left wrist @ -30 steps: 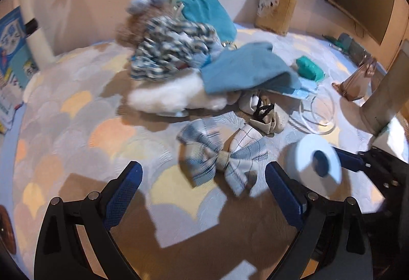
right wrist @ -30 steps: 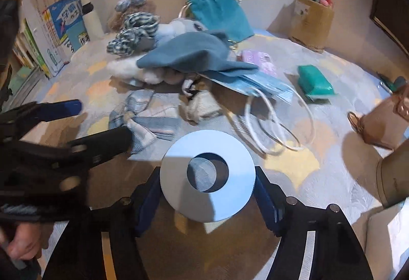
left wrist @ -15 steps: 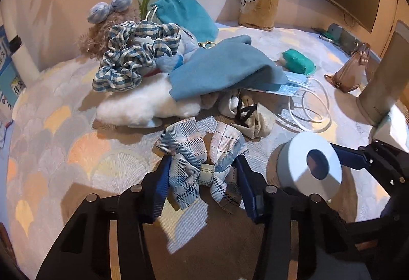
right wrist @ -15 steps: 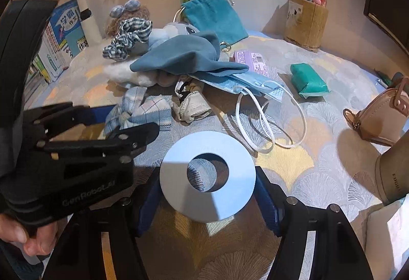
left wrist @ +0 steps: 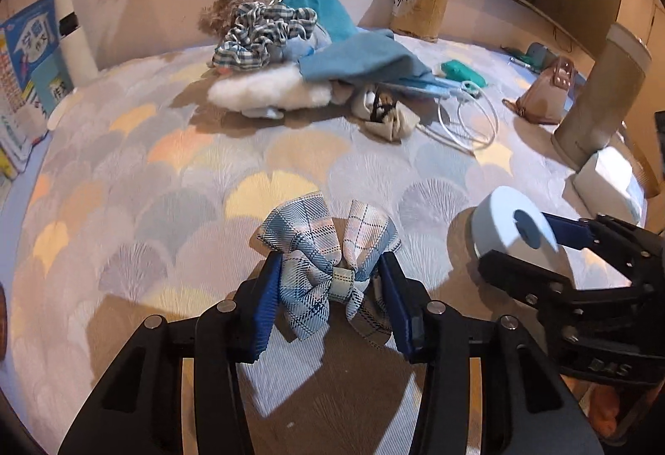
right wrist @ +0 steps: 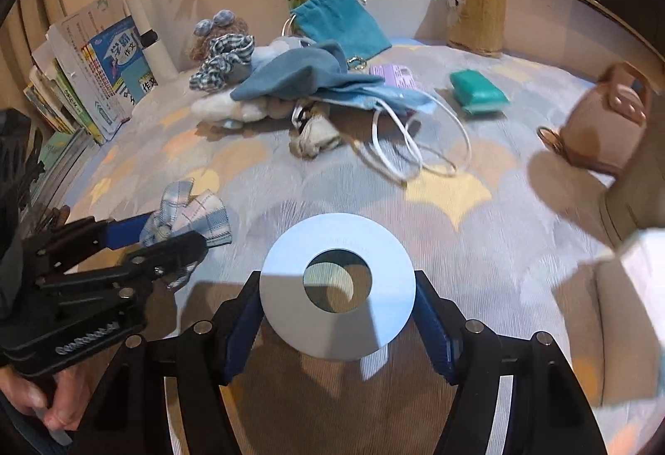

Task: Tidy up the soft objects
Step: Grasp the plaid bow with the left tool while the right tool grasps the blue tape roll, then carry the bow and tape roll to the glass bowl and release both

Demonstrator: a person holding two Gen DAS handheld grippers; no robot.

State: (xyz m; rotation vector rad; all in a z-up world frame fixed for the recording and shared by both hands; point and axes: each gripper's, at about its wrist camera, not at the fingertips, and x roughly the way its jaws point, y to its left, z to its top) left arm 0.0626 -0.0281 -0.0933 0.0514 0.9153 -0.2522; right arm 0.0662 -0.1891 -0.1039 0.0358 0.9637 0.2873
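My left gripper (left wrist: 328,280) is shut on a blue plaid bow (left wrist: 328,247) and holds it near the table's front; the bow also shows in the right wrist view (right wrist: 187,220). My right gripper (right wrist: 337,313) is shut on a pale blue ring-shaped roll (right wrist: 337,288), also seen in the left wrist view (left wrist: 513,230) at the right. A heap of soft things lies at the back: a blue cloth (left wrist: 361,62), a plaid scrunchie (left wrist: 259,35), white fluff (left wrist: 266,91) and a plush toy (left wrist: 226,6).
A teal pouch (right wrist: 338,25), face mask with white loops (right wrist: 409,110), beige sock bundle (left wrist: 384,114), green packet (right wrist: 478,91), pink bag (right wrist: 604,122), pen holder (right wrist: 476,14), grey cylinder (left wrist: 602,93) and books (right wrist: 99,68) stand around the patterned tablecloth (left wrist: 166,185).
My left gripper closed on the plaid bow and pulled it back from the heap toward the front. The right gripper kept hold of the roll and drew back too.
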